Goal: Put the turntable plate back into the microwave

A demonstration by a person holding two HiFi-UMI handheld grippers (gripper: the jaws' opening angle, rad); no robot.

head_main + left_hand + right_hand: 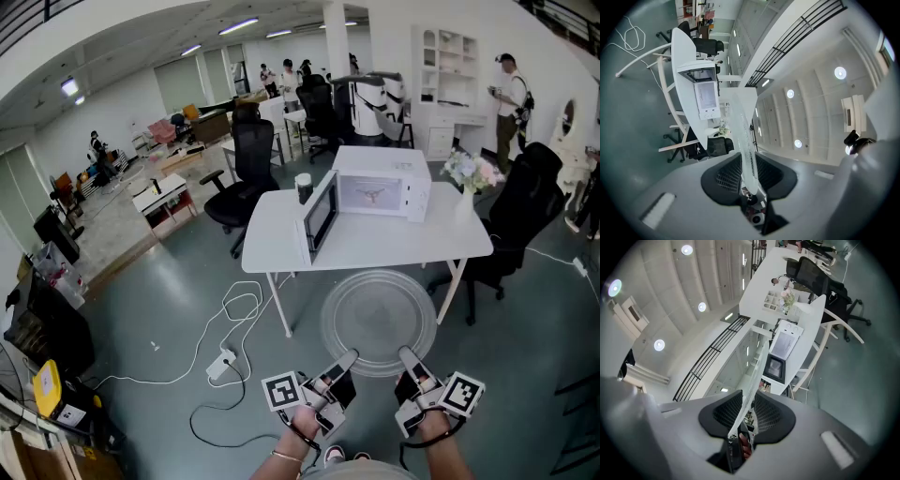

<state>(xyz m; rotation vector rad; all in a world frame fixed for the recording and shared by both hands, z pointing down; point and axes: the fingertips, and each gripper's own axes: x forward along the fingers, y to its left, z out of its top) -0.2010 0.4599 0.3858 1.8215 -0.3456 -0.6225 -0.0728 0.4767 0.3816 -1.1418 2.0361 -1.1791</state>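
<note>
- Cable (pixel 239 314) with a power strip (pixel 222 364): on the floor, to the left of the left tongs, well apart from them.
- Left tongs (pixel 345 361): one marker cube with a black-and-white square pattern, no letters on it. The jaws are clenched on the near rim of the turntable plate (pixel 380 319). In the left gripper view the glass edge (pixel 743 131) sits between the ribbed pads (pixel 726 176).
- Turntable plate: one clear glass disc, held level by both tongs, reaching forward from their tips. It is over the floor, short of the table (pixel 272 239) and well apart from the microwave (pixel 382 183).
- Right tongs (pixel 406 358): a second cube of the same kind. The jaws grasp the same rim just right of the left pair, with the glass edge (pixel 757 371) between the pads (pixel 768 413).
- Ahead of the tongs, left to right on the table: one dark cup (pixel 304 187); the microwave's open door (pixel 319 216), swung out left; the microwave, its panel print too small to read; one vase (pixel 466 202) of flowers.
- Two black chairs flank the table, one at far left (pixel 246 178) and one at right (pixel 520 220).
</note>
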